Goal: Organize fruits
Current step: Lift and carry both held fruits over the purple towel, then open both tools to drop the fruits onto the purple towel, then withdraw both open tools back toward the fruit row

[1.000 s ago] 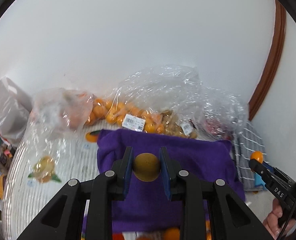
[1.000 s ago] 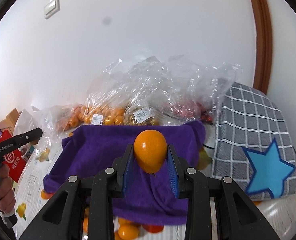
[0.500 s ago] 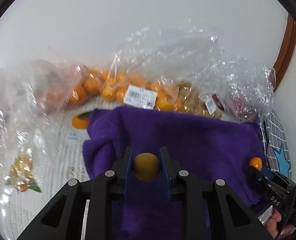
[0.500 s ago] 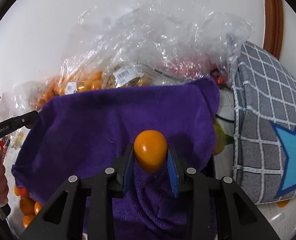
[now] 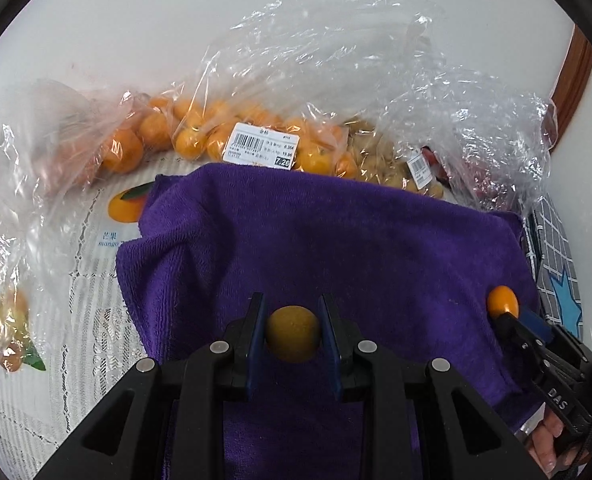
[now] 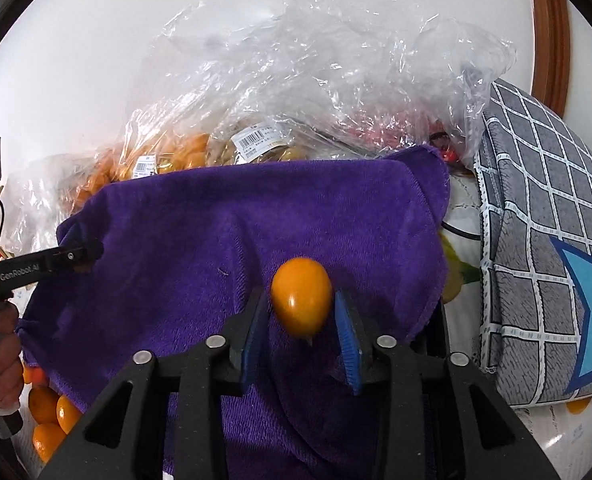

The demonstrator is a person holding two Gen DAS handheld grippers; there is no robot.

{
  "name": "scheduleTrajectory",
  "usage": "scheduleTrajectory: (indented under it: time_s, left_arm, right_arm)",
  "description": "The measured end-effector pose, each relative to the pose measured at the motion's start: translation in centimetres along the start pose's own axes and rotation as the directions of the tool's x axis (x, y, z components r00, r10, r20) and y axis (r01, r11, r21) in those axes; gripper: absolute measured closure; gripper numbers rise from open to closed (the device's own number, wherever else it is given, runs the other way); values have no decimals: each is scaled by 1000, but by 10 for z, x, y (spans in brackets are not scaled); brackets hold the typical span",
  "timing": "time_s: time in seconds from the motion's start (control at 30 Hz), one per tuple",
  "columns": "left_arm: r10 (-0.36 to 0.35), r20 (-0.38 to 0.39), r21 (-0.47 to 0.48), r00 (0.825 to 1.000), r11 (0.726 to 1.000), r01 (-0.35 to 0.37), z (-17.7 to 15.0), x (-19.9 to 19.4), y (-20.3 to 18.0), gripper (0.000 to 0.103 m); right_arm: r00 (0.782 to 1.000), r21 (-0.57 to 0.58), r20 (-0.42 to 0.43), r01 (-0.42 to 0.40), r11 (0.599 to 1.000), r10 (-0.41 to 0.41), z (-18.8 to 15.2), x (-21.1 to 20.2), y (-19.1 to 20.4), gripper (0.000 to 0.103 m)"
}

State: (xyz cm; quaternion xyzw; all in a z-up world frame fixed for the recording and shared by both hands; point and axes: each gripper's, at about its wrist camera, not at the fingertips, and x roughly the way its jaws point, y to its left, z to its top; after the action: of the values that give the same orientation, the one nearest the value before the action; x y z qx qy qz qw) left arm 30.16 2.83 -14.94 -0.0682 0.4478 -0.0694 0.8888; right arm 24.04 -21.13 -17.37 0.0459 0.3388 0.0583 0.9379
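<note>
Fruit first: my left gripper (image 5: 293,334) is clamped on a small dull-yellow round fruit (image 5: 293,333), both blue pads pressed against its sides, low over the near middle of the purple towel (image 5: 336,240). My right gripper (image 6: 302,316) has a bright orange oval fruit (image 6: 301,295) between its pads; its jaws are opening, and I see a gap on the right side of the fruit while the left pad sits just beside it. This fruit is over the towel's near right part. From the left wrist view, the right gripper reaches the towel's right edge, a hand behind it. Past the towel's far edge I note clear plastic bags (image 5: 336,92) against the wall, one with small oranges (image 5: 192,140) and a barcode label (image 5: 261,151). A grey checked cushion (image 6: 536,248) with a blue star lies right of the towel. Loose oranges (image 6: 50,420) lie at the towel's near left corner.
</note>
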Motion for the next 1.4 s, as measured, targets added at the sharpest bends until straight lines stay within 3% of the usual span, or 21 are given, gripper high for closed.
scheduleTrajectory:
  time_s: [0.07, 0.23, 0.37, 0.43, 0.6, 0.77, 0.87, 1.0, 1.13, 1.2, 1.4]
  left_arm:
    - [1, -1, -6, 1000, 1000, -1, -1, 2, 1, 78]
    - [7, 2, -12, 1000, 1000, -7, 0, 5, 2, 78]
    - [16, -3, -11, 1000, 1000, -16, 0, 3, 1, 78]
    - [36, -6, -12, 999, 999, -36, 2, 1, 0, 74]
    - [54, 35, -19, 998, 998, -53, 7, -21, -4, 63]
    - [67, 93, 1, 993, 998, -68, 8, -50, -12, 64]
    - [74, 123, -11, 990, 997, -74, 3, -68, -13, 64]
    - [44, 138, -21, 989, 999, -41, -20, -89, -7, 64]
    - [51, 147, 18, 988, 998, -54, -44, -105, -1, 64]
    - [46, 147, 27, 988, 998, -50, -59, -115, 4, 64]
    - [52, 123, 44, 991, 997, -58, -90, -140, 18, 64]
  right_arm:
    - [1000, -13, -12, 12, 1000, -12, 0, -2, 0, 50]
    - [999, 19, -32, 27, 999, -26, 0, -6, -8, 50]
    - [997, 14, -69, 30, 999, -29, 3, -10, -8, 33]
    - [997, -5, -53, 57, 998, -57, 4, -18, -5, 23]
    - [998, -2, 21, 62, 998, -62, 8, -44, -4, 10]
    - [992, 32, 123, -31, 999, 27, 9, -72, -13, 10]
    - [993, 7, 103, -50, 999, 49, 10, -81, -12, 11]
    - [996, 48, 81, -25, 999, 21, -1, -100, -17, 11]
    - [999, 90, 46, -7, 996, 3, -21, -111, -21, 11]
    - [999, 75, 29, 30, 997, -33, -33, -117, -18, 17]
    - [995, 31, -13, 96, 995, -95, -63, -132, -6, 22]
